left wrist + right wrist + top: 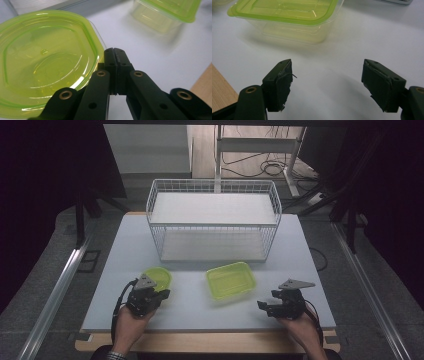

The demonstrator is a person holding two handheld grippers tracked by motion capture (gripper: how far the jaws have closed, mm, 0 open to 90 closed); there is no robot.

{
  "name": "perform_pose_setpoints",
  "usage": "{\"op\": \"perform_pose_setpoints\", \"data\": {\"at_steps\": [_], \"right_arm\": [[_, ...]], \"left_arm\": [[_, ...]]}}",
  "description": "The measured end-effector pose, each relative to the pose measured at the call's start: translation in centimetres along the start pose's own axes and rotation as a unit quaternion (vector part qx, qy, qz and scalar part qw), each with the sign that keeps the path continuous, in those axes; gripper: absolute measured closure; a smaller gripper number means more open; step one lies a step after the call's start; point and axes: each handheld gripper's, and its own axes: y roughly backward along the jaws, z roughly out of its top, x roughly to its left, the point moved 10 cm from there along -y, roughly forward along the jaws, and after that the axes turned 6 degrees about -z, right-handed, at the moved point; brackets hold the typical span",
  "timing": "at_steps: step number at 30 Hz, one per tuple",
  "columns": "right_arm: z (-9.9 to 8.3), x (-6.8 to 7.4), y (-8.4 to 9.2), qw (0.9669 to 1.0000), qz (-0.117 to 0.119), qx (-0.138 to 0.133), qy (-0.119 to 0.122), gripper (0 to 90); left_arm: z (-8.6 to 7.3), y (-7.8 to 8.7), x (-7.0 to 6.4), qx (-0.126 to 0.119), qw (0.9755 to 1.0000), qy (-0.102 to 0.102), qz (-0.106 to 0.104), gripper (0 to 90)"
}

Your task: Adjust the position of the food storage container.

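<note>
Progress: early | lid (159,277) and box (231,279) in front of basket (214,226), unmoved | left gripper (115,51) jaws together beside lid, holding nothing | right gripper (327,82) jaws apart, short of box.

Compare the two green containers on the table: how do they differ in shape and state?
The round container has an eight-sided outline and sits lid-up and low by the left hand-held gripper; the rectangular container is boxier, with a clear, deeper body under its lid. The round one touches the shut left jaws' side; the rectangular one lies apart from the open right hand-held gripper. Both have translucent lime-green lids.
</note>
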Motion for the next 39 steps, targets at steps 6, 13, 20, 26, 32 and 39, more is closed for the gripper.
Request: {"op": "perform_pose_setpoints", "data": {"at_steps": [6, 13, 20, 26, 32, 39], "right_arm": [[0.1, 0.1, 0.0, 1.0000, 0.004, 0.000, -0.002, 26.8], [0.0, 0.2, 0.0, 1.0000, 0.005, 0.004, -0.003, 28.2], [0.3, 0.2, 0.3, 0.9999, 0.008, 0.004, -0.006, 40.6], [0.9, 0.0, 0.6, 0.9999, 0.007, 0.001, 0.014, 67.4], [2.3, -0.3, 0.9, 0.9996, 0.013, -0.015, 0.019, 88.1], [4.8, -1.5, -0.9, 0.9990, -0.012, -0.025, 0.034, 89.7]], "left_arm": [[0.2, 0.1, 1.8, -0.005, 0.9998, 0.011, 0.015, 89.8], [0.4, 0.6, 2.8, -0.016, 0.9993, 0.023, 0.027, 89.7], [0.8, 0.1, 1.1, -0.020, 0.9998, 0.002, 0.010, 89.6], [1.5, -1.2, -1.4, -0.028, 0.9992, -0.021, -0.021, 88.5], [1.8, -2.6, -2.5, -0.019, 0.9987, -0.029, -0.037, 88.2], [3.1, -5.8, -3.7, -0.001, 0.9974, -0.052, -0.049, 88.7]]}}
